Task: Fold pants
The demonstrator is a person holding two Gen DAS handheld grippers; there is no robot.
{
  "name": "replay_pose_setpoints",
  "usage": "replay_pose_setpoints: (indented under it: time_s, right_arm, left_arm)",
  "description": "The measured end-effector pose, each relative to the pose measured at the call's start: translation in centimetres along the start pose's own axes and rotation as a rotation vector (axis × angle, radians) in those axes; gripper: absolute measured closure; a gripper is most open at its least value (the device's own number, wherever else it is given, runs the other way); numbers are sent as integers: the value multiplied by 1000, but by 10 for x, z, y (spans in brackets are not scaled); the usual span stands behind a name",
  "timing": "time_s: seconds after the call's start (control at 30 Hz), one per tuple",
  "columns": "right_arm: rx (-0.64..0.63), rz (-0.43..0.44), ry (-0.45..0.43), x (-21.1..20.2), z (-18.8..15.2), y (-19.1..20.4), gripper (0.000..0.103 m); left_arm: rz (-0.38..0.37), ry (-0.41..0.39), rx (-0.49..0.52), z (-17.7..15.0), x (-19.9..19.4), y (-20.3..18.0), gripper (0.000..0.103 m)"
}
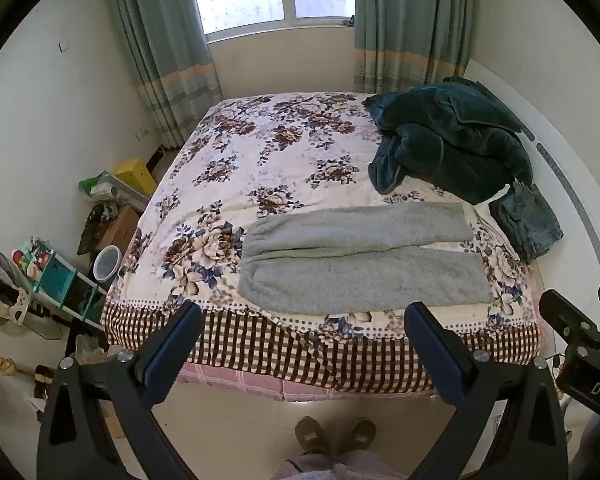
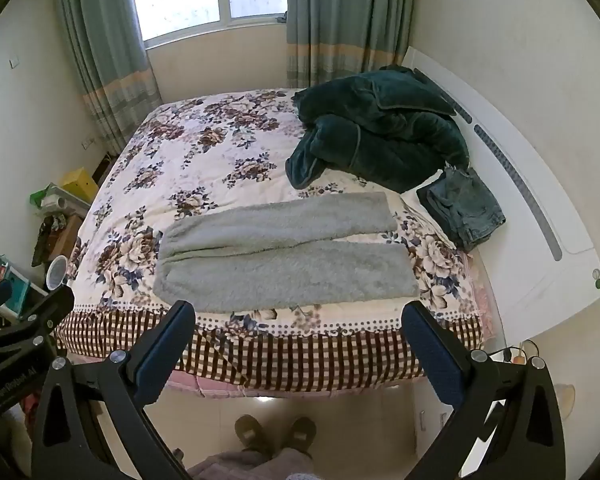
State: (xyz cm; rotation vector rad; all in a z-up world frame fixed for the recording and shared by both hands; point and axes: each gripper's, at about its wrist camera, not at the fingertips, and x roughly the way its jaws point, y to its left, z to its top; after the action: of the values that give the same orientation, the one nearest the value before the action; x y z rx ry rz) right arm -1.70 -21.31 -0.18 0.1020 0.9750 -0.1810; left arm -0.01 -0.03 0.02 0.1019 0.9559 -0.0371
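Observation:
Grey fleece pants (image 1: 360, 256) lie flat across the near part of the bed, waist to the left, both legs side by side pointing right; they also show in the right wrist view (image 2: 284, 256). My left gripper (image 1: 302, 320) is open and empty, held above the bed's near edge, short of the pants. My right gripper (image 2: 298, 320) is open and empty, held the same way. The right gripper's body shows at the right edge of the left wrist view (image 1: 580, 344).
The floral bedspread (image 1: 260, 160) covers the bed. A dark green blanket (image 1: 448, 140) is heaped at the far right. Folded jeans (image 1: 528, 220) lie beside the white headboard (image 1: 572, 184). Shelves, a bucket (image 1: 107, 263) and boxes stand left of the bed. My slippered feet (image 1: 332, 436) are on the floor.

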Motion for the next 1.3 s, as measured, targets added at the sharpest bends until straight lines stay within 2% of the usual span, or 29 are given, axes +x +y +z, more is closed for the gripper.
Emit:
replay_pose_setpoints:
  time_s: [1.3]
  right_arm:
    - [-7, 5, 5, 0, 5, 7, 0]
  left_arm:
    - [-11, -7, -4, 7, -5, -6, 0]
